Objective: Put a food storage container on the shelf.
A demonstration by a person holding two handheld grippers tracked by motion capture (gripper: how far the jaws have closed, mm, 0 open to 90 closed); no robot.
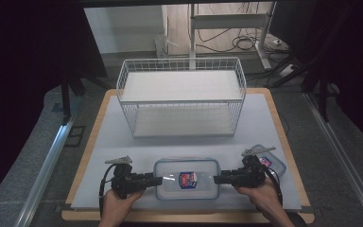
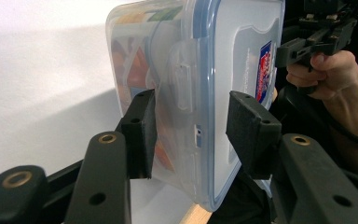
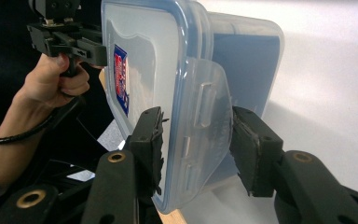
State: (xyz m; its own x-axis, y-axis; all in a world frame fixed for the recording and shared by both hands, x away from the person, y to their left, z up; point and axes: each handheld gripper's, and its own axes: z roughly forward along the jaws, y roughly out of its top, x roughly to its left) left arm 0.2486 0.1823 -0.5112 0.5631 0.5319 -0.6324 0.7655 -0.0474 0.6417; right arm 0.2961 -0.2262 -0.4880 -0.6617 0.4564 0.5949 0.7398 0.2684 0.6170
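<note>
A: Down at the near edge of the table, the clear lidded container lies flat on the white mat, one gripper at each short end. The left gripper straddles the left end, jaws about half open, and in its own view the pads bracket the side latch without pressing that I can make out.

B: Same story on the right. The right gripper stands half open around the right-hand latch flap; one pad sits very near the lid face, the other stands off behind the flap. Neither has a firm hold, as I read it.

A: The risk, I'd say: if one side bites before the other, the box swivels on the smooth mat and slips out. A pad landing on the latch alone could pop the flap up and not lift the box at all.

B: And just beside the right hand lies a loose blue-rimmed lid, near enough for the cable or wrist to drag it.

A: Farther off, the white wire basket rack stands mid-table, open side facing near. The lane between box and rack looks free; the rack's upper shelf and front wire rim are what a raised box might clip.
</note>
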